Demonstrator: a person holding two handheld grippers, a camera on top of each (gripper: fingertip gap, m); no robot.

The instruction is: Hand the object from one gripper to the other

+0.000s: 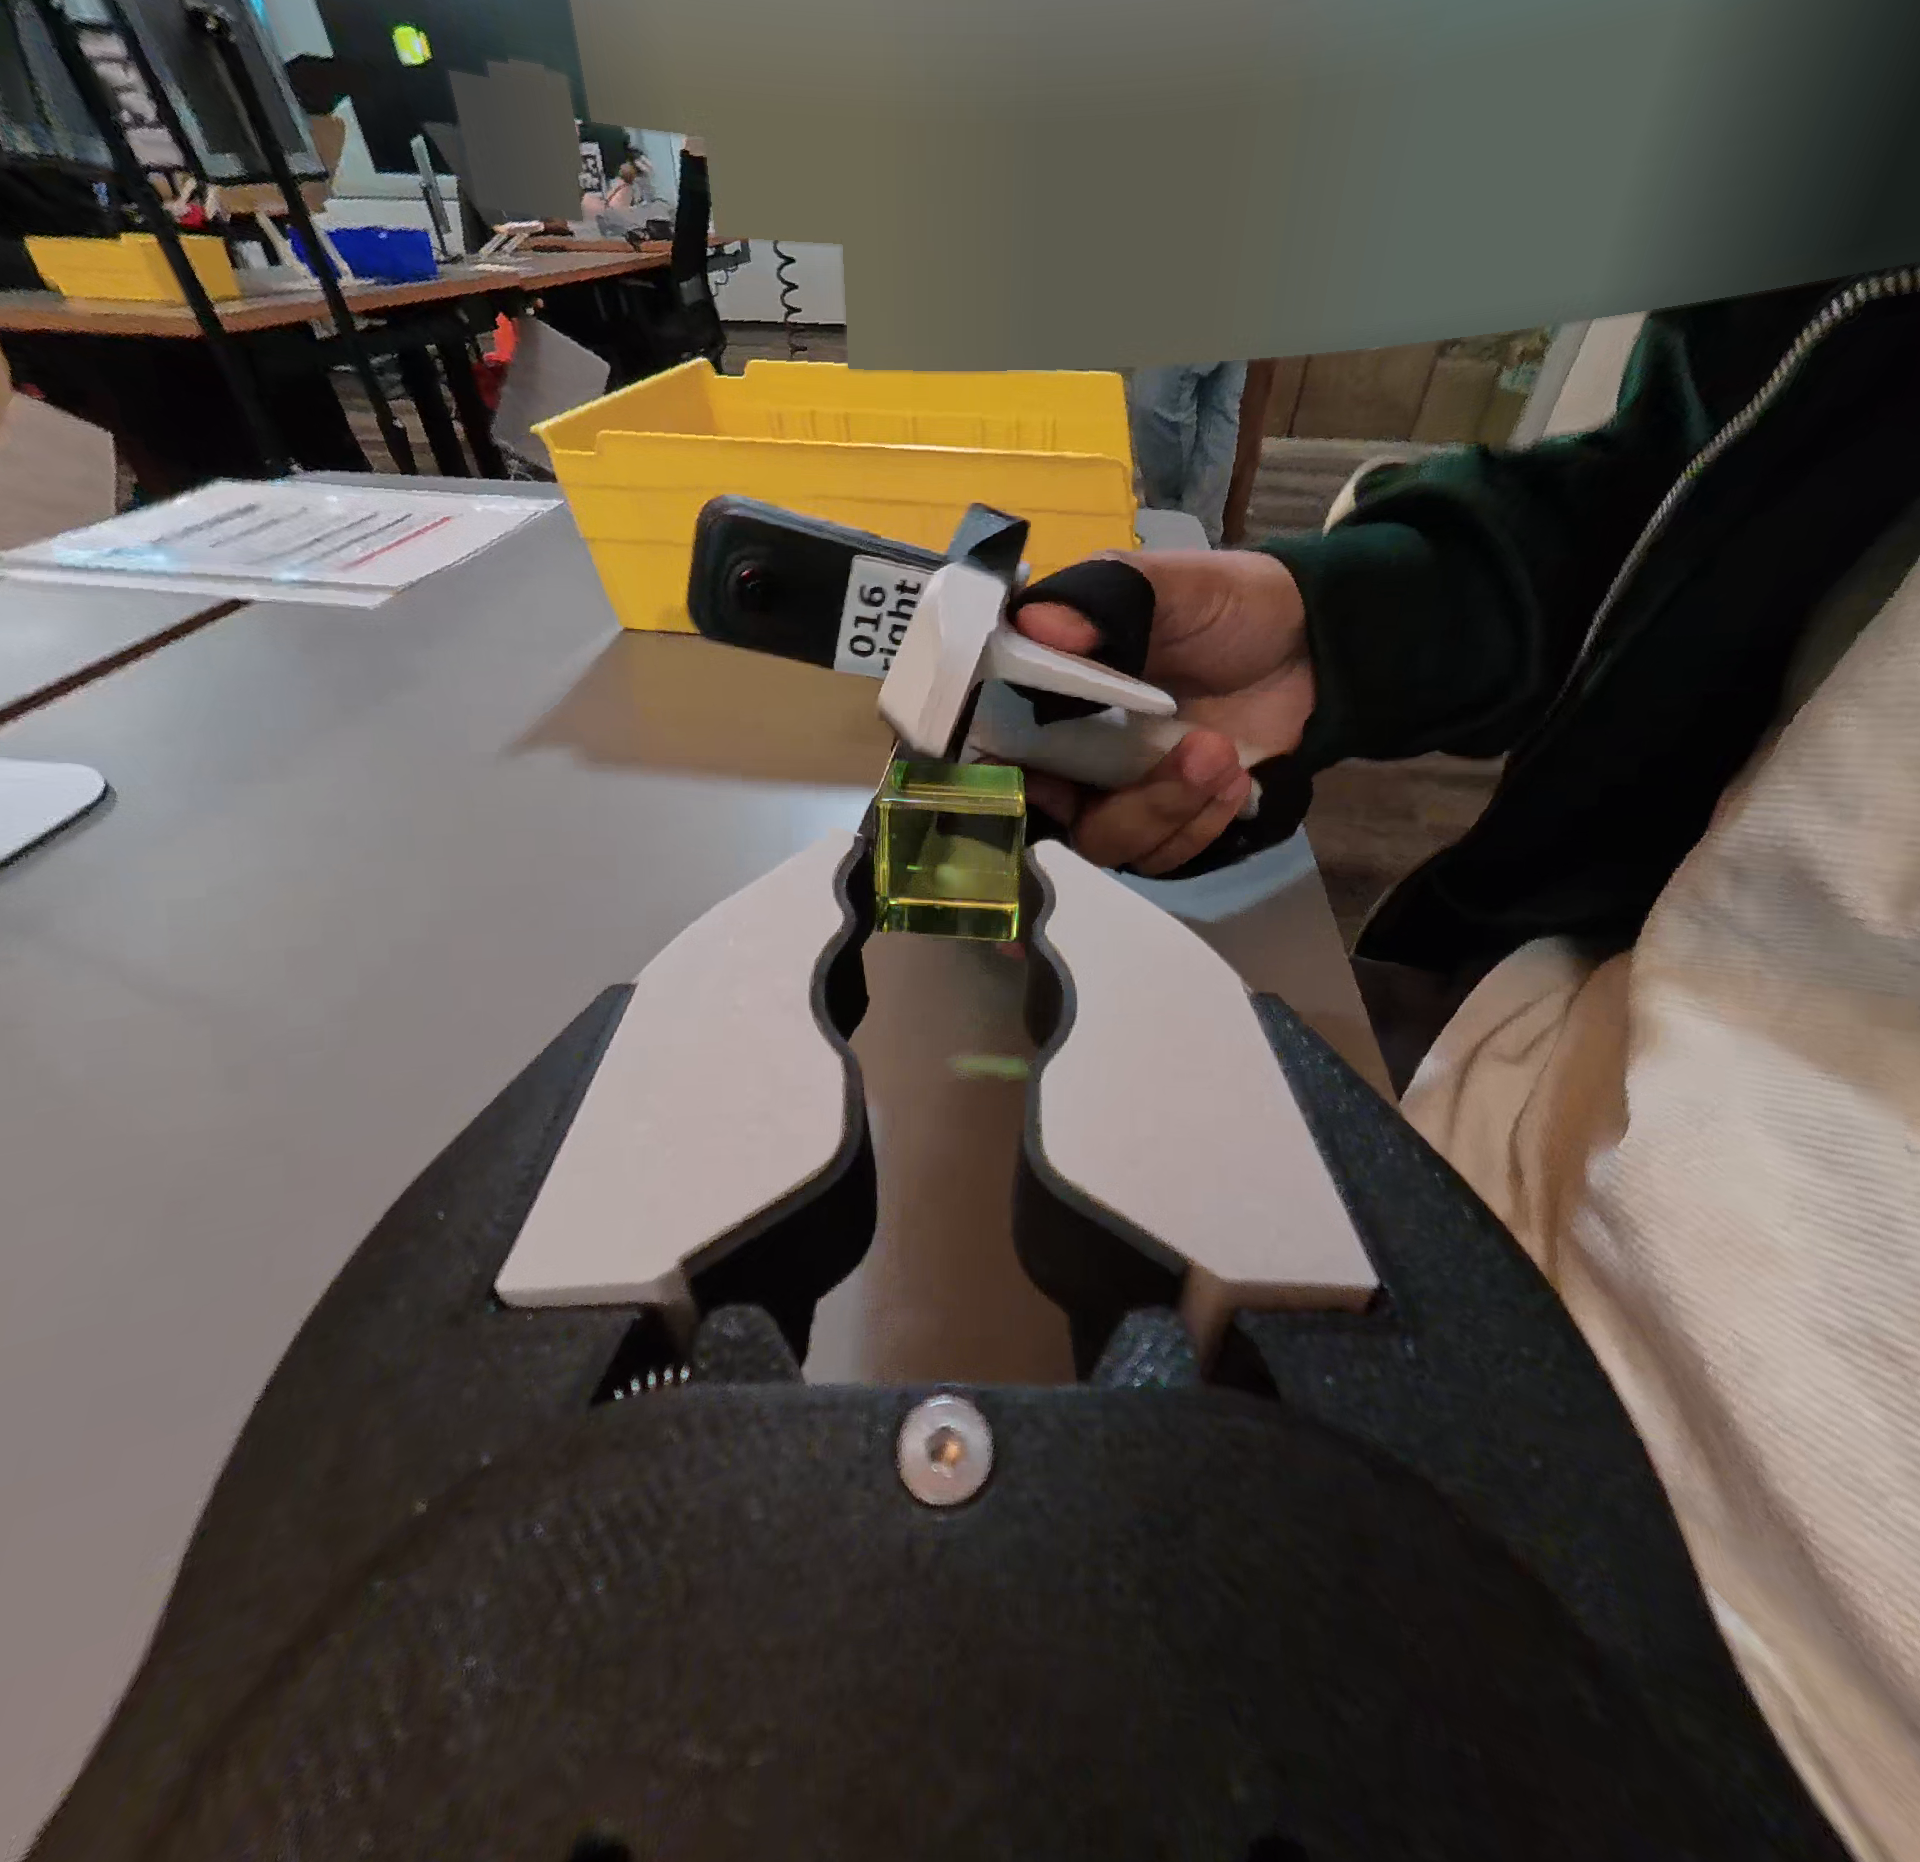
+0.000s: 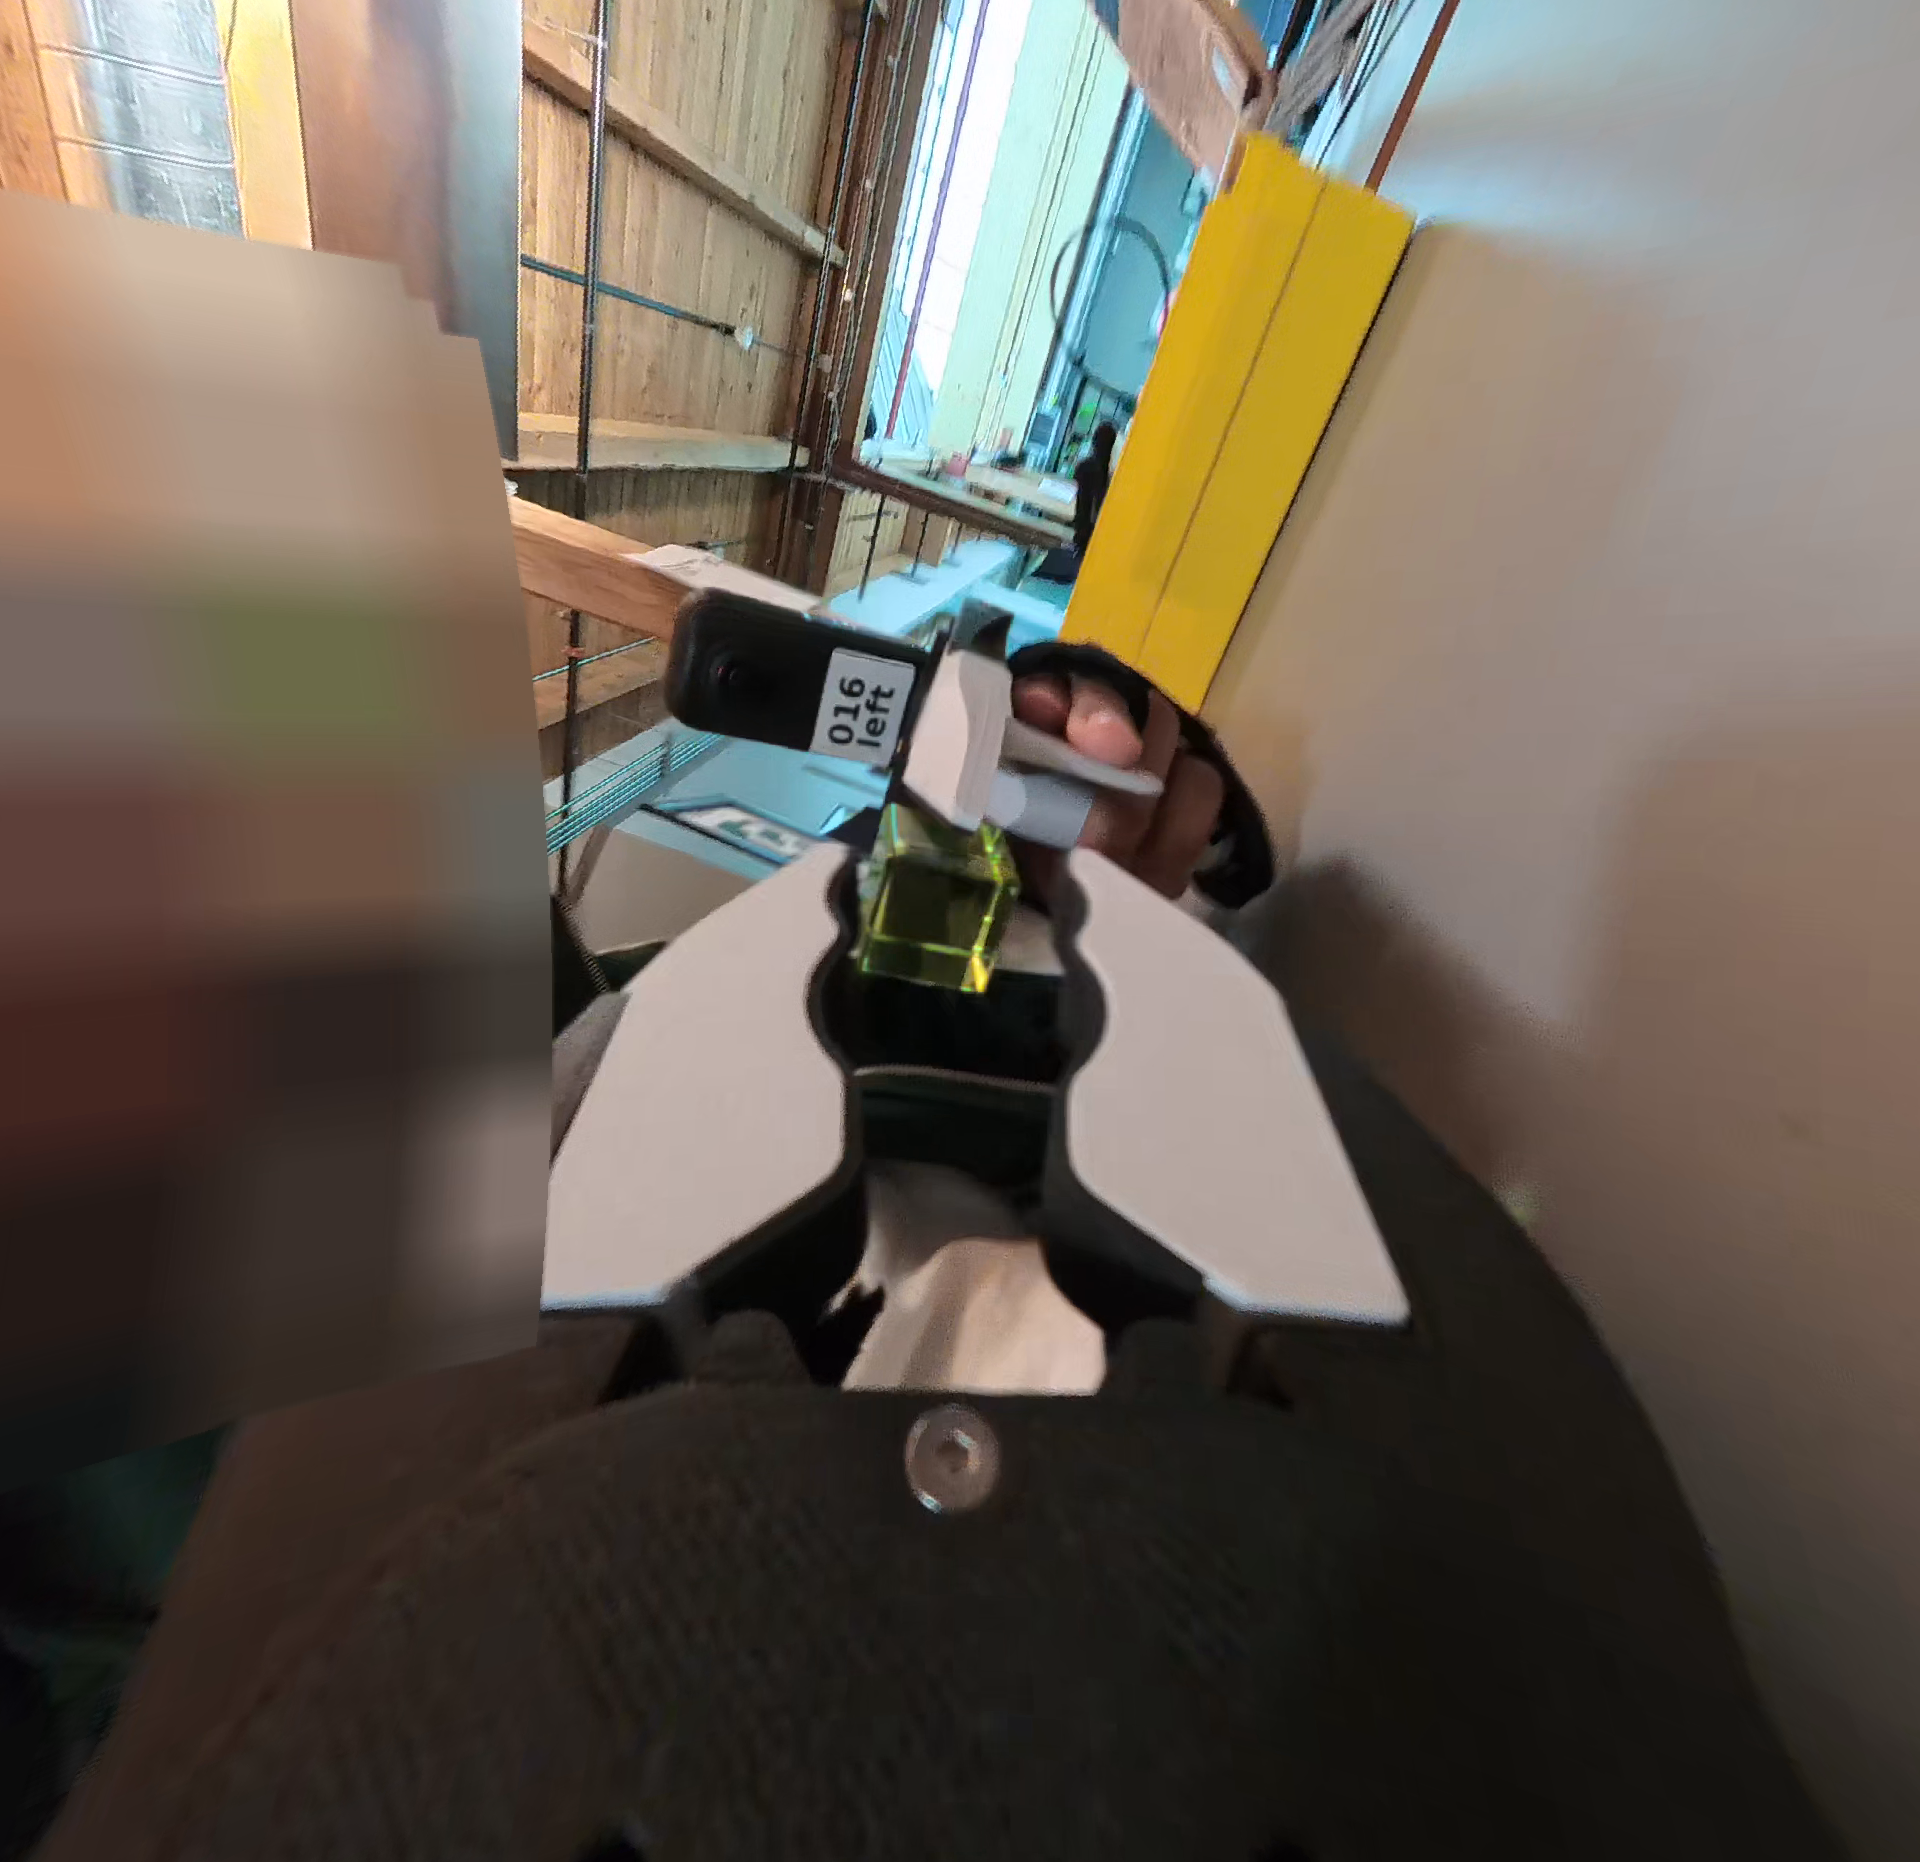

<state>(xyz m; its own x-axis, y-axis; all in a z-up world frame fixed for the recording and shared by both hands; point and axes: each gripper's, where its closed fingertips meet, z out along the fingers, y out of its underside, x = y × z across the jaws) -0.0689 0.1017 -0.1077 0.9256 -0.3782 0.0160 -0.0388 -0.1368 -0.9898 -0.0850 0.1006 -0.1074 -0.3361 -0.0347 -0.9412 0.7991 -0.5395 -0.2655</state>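
A translucent green cube (image 1: 948,846) sits between the tips of my left gripper (image 1: 948,872), which is shut on it and holds it above the grey table (image 1: 312,773). My right gripper (image 1: 920,747), held in a gloved hand, comes down onto the cube from above. In the right wrist view the cube (image 2: 930,919) lies tilted between the tips of my right gripper (image 2: 951,893). A dark gap shows on the cube's right side, so the jaws stand open around it. The left gripper (image 2: 940,778) reaches in from above there.
A yellow bin (image 1: 831,462) stands on the table just behind the grippers and also shows in the right wrist view (image 2: 1226,441). A laminated sheet (image 1: 281,539) lies at the far left. The person's body in a cream garment (image 1: 1662,1137) is close on the right. My left and right fingertips are right by each other.
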